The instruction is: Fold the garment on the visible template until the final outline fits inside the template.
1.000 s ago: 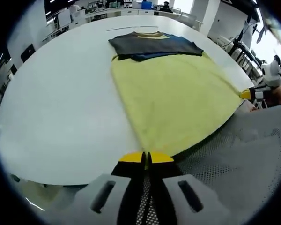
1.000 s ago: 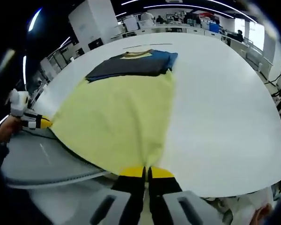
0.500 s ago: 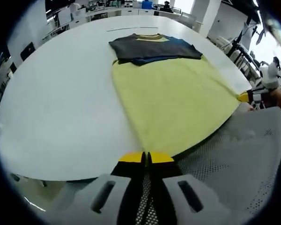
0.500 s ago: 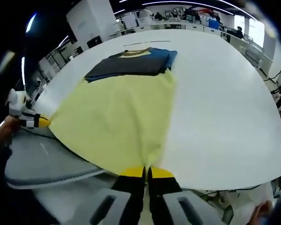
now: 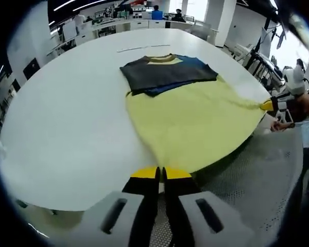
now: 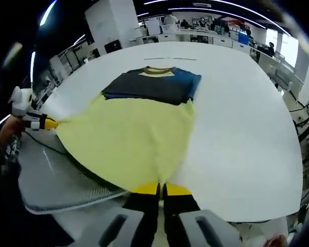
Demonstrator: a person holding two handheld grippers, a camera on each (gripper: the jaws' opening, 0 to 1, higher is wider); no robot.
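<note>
In the left gripper view, the left gripper (image 5: 161, 172) has its yellow-tipped jaws pressed together on the near edge of a yellow cloth (image 5: 193, 123), which spreads across the white counter (image 5: 62, 113) and hangs slightly over its edge. At the cloth's far end lies a garment (image 5: 165, 74) in dark grey and blue with a yellow collar, folded flat. At the right, the right gripper (image 5: 269, 105) pinches the cloth's other corner, pulling it to a point. Grey mesh (image 5: 247, 175) lies below the counter's edge.

In the right gripper view, the right gripper (image 6: 161, 188) has its jaws closed on the near edge of the cloth (image 6: 129, 139). The garment (image 6: 154, 85) rests at the cloth's far end, on the counter (image 6: 242, 123). At the left, the left gripper (image 6: 49, 123) grips a corner drawn taut, with a hand (image 6: 7, 131) behind it. Mesh (image 6: 56, 175) spreads beneath.
</note>
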